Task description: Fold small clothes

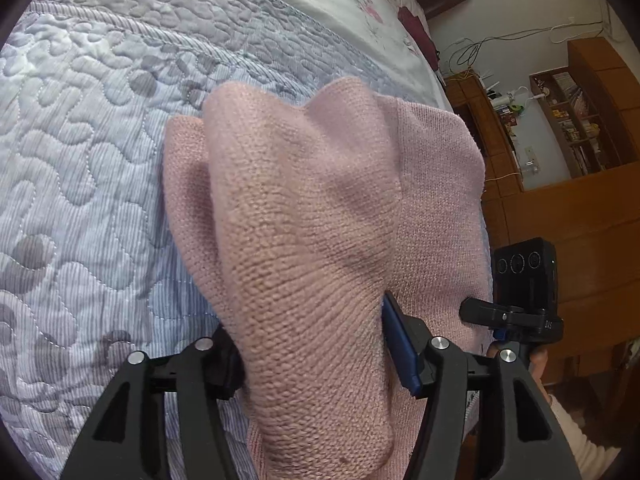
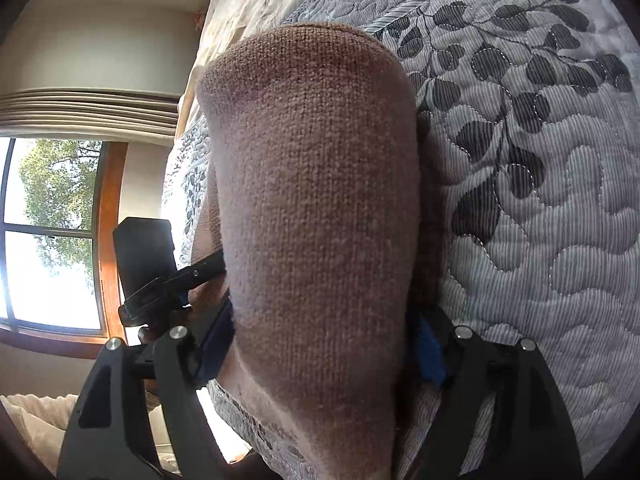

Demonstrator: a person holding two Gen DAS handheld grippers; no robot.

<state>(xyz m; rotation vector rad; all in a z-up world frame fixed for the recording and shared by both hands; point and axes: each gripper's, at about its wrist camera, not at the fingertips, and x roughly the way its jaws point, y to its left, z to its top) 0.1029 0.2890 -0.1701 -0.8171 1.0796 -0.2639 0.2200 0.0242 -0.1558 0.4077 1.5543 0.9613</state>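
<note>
**Pink knit held in both grippers above the quilted bed**

Left wrist view: left gripper [image 1: 316,364] clamped on a pink knit garment [image 1: 304,216], jaws closed against a thick bunch of the fabric, one blue pad [image 1: 400,348] pressed to its right side. Long axis of the gripped fold running straight away from the camera, from the jaws toward the far side of the bed, ending there in two rounded humps. More of the same knit spread flat underneath and to the right, lying on the grey-blue quilted bedspread [image 1: 88,168]. Beyond the quilt, a pale floral sheet [image 1: 332,4]. At the right edge, the black body of the other gripper [image 1: 524,280], just beside the garment's edge, with wooden shelves [image 1: 576,120] further back.

Right wrist view: right gripper [image 2: 320,356] likewise shut on the pink knit [image 2: 316,208], blue pads at both sides of the bunch, partly hidden by the cloth. Fold standing tall in front of the lens, long axis again pointing away from the jaws, its rounded far end toward the head of the bed. Leaf-patterned quilt [image 2: 540,160] to the right and below. At left, the other gripper's black housing [image 2: 144,256] close to the fabric, and behind it a wood-framed window [image 2: 52,236] with trees outside.
</note>
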